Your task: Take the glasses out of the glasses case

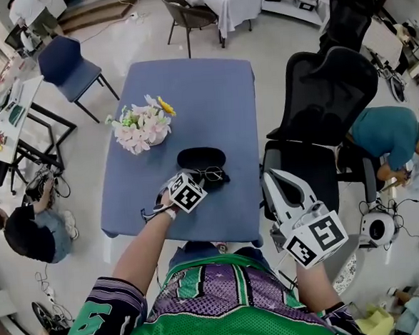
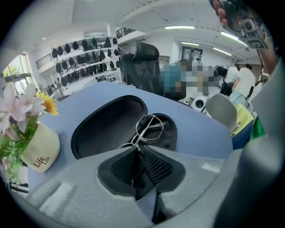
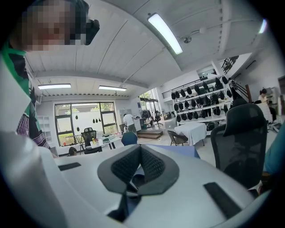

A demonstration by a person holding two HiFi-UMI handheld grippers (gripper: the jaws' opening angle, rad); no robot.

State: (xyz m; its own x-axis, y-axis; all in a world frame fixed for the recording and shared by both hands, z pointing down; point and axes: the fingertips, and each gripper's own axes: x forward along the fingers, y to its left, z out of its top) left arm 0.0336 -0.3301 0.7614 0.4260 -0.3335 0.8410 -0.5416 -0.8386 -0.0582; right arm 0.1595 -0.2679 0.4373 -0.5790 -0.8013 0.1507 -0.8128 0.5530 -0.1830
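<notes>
An open black glasses case [image 1: 200, 157] lies on the blue table [image 1: 190, 93]. In the left gripper view both of its hollow halves show, the glasses case [image 2: 109, 124] spread flat. Thin wire-framed glasses [image 2: 150, 126] rest over the right half, one end reaching into my left gripper [image 2: 138, 149]. That gripper's pads are pinched together on the wire frame. In the head view the left gripper [image 1: 204, 176] points down at the glasses [image 1: 212, 174] by the case's near edge. My right gripper [image 1: 271, 180] is held off the table's right side, its jaws shut on nothing, right gripper [image 3: 140, 149].
A cream pot of flowers [image 1: 144, 126] stands left of the case, and shows as the flower pot [image 2: 38, 149] at the left. A black office chair [image 1: 320, 112] stands close to the table's right edge, with a person bending beyond it. Another person sits on the floor at the left.
</notes>
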